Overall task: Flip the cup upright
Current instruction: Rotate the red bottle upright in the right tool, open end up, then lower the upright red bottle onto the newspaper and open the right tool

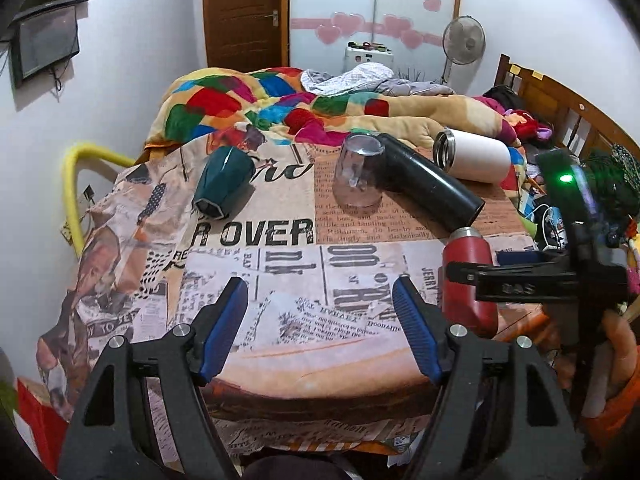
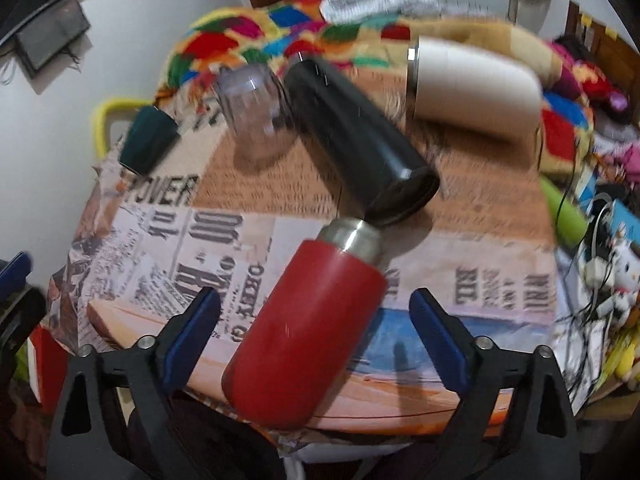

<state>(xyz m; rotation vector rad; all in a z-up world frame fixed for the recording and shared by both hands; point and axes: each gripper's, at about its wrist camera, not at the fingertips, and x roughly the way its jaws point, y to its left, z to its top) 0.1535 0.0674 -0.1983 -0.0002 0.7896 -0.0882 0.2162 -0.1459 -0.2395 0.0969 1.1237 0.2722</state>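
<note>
Several cups lie on a table covered with a newspaper-print cloth [image 1: 280, 360]. A red flask [image 2: 304, 328] with a steel neck lies on its side at the near right edge, between the open fingers of my right gripper [image 2: 316, 328], not gripped; it also shows in the left wrist view [image 1: 468, 280]. A black flask [image 1: 432, 184] [image 2: 360, 140], a white flask [image 1: 472, 156] [image 2: 472, 84] and a dark green cup [image 1: 224, 184] [image 2: 148, 144] lie on their sides. A clear glass [image 1: 358, 176] [image 2: 256, 116] stands upside down. My left gripper [image 1: 320, 320] is open and empty over the near edge.
A bed with a multicoloured quilt [image 1: 248, 104] lies behind the table. A yellow chair frame [image 1: 76, 172] is at the left. Cables and clutter [image 2: 600, 264] crowd the right side. A fan [image 1: 464, 40] stands at the back.
</note>
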